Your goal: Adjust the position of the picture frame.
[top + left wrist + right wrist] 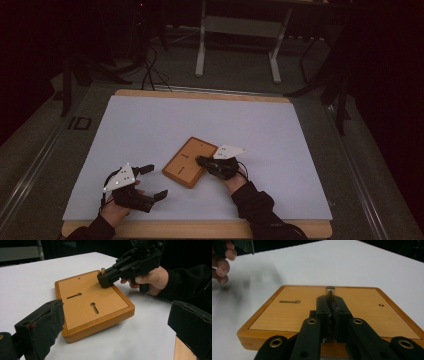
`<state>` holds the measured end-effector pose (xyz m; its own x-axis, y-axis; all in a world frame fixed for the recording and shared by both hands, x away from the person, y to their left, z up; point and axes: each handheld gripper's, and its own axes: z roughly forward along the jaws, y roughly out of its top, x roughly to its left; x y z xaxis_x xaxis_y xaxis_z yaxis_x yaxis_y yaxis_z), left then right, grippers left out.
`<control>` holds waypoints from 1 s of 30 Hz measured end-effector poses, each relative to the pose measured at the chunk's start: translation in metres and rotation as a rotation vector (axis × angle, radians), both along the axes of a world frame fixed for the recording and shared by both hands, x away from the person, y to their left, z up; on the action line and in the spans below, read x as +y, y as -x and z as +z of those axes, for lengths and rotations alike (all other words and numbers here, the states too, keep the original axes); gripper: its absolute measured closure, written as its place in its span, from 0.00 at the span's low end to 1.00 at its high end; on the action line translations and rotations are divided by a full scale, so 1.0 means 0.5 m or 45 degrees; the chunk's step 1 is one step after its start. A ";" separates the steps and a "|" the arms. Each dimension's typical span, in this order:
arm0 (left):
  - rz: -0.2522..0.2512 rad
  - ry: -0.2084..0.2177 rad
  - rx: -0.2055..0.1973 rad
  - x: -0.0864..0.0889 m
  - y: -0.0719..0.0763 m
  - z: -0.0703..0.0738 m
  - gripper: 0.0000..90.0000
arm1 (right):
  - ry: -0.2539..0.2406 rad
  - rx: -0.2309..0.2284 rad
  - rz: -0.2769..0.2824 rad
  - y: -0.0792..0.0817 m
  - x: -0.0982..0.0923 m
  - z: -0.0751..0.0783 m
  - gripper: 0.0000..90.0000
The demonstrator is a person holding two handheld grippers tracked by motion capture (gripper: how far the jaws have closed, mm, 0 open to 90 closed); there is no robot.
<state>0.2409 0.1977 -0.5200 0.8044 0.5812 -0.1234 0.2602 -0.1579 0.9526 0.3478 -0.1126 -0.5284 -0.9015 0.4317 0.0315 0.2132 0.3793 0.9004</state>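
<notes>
Small metal peg (330, 292) — clamped upright between the tips of the right gripper (330, 305), its rounded top poking just above the closed jaws. Directly beneath and ahead of that gripper, the wooden board (352, 315): flat, orange-brown, with a raised rim around a paler inset panel. To the gripper's left on the panel, a keyhole-shaped slot (290, 301); to its right, near the far corner, a small round hole (381, 305). Seen from the left gripper view, same right gripper (104, 280) angled down over the far edge of the board (92, 305), peg (102, 270) just visible above the jaw tips, hand (150, 280) wrapped round the grip, dark sleeve (190, 285) behind. Two keyhole slots (74, 295) on the panel there, the second one (94, 308) nearer the camera.

Farther out — left gripper (112, 332) with jaws spread wide apart, nothing between them, hovering just short of the board's near corner. In the high view, left gripper (154, 181) low at the left, well apart from the right gripper (200, 160), board (187, 167) lying between them, skewed on the white surface (150, 125).
</notes>
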 end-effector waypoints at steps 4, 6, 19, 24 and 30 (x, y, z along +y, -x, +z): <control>-0.005 -0.007 0.004 -0.001 0.000 -0.001 0.01 | 0.025 0.024 0.010 -0.003 -0.004 -0.005 0.95; -0.008 -0.007 0.005 -0.002 -0.001 -0.002 0.01 | 0.042 0.025 0.011 -0.003 -0.005 -0.007 0.95; -0.041 -0.035 -0.014 -0.013 -0.003 -0.006 0.01 | 0.092 0.083 0.037 -0.008 -0.010 -0.021 0.93; -0.019 -0.024 -0.018 -0.010 -0.010 -0.004 0.02 | 0.107 0.089 0.029 -0.005 -0.007 -0.017 0.89; 0.009 -0.032 0.051 -0.002 -0.025 0.002 0.04 | 0.091 0.098 0.052 0.005 -0.018 0.001 0.75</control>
<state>0.2533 0.1968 -0.5190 0.7948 0.5902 -0.1409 0.2994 -0.1794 0.9371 0.3456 -0.1214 -0.5281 -0.9143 0.3986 0.0720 0.2639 0.4515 0.8524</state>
